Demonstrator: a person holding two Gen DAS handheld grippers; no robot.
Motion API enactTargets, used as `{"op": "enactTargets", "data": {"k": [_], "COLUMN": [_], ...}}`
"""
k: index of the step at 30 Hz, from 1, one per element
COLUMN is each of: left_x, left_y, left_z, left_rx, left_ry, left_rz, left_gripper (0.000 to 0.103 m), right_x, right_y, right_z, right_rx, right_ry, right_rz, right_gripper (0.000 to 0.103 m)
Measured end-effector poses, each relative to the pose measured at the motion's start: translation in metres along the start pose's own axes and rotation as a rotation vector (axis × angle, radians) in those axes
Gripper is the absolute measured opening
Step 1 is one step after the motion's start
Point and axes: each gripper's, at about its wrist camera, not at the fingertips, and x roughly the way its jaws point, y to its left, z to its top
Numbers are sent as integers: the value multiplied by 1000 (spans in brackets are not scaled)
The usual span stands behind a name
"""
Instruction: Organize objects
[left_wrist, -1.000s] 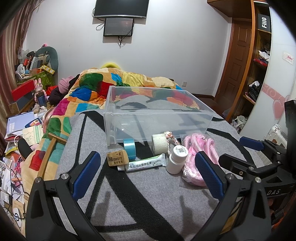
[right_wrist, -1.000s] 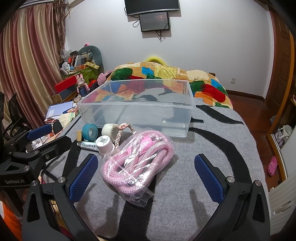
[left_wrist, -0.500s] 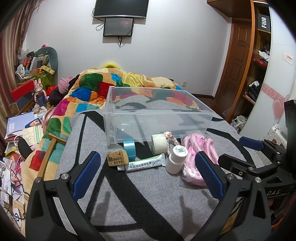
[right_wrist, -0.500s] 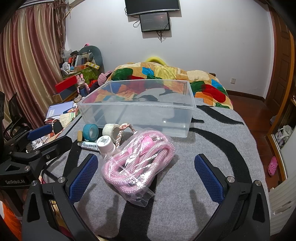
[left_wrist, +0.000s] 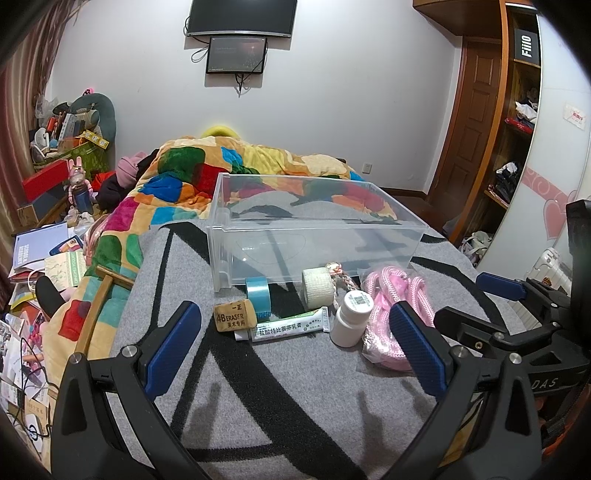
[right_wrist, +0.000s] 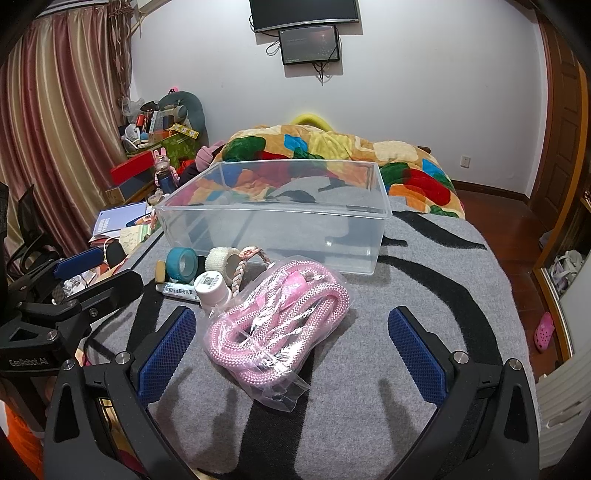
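Observation:
An empty clear plastic bin (left_wrist: 314, 229) (right_wrist: 280, 221) stands on a grey blanket. In front of it lie a brown eraser (left_wrist: 234, 316), a blue tape roll (left_wrist: 258, 291) (right_wrist: 181, 263), a green-and-white tube (left_wrist: 290, 326), a white bandage roll (left_wrist: 316, 288) (right_wrist: 221, 260), a braided cord (right_wrist: 242, 269), a white pill bottle (left_wrist: 351, 325) (right_wrist: 211, 288) and a bagged pink rope (left_wrist: 391, 295) (right_wrist: 273, 325). My left gripper (left_wrist: 293, 354) is open and empty, short of the tube. My right gripper (right_wrist: 288, 354) is open and empty, at the near end of the pink rope.
A colourful quilt (left_wrist: 221, 170) covers the bed behind the bin. A wooden stick (left_wrist: 98, 306) lies at the blanket's left edge. Books and clutter (left_wrist: 40, 251) fill the floor at left. A wardrobe (left_wrist: 517, 110) and a door stand at right.

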Motion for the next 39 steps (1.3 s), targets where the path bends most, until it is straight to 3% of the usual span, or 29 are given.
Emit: {"op": "enactTargets", "data": {"k": [13,16,22,27,36,39], "left_x": [2,7,19,39,75,74], "left_y": [7,16,36,53,63,67], "left_z": [-1,0,7,6,-3,-5], "left_rx": [-2,-12,-30,-55,-98,-116], "left_ry": [18,37,73,135,231,223], "left_rz": [-15,-6,39,49,-38,-62], "left_gripper": [103,88,85,75,57,41], "right_x": [4,9,28,44,79,81], "right_y": [-2,-2,5,2,-10,-13], "right_z": [1,3,8,13,15,8], "right_rx": [23,32,28,66,120,135], "right_ry": [21,32,66,91,189,201], "right_rz": [-9,-11,-19,-35,-43,-1], "right_gripper": [103,103,103,103,102,99]}}
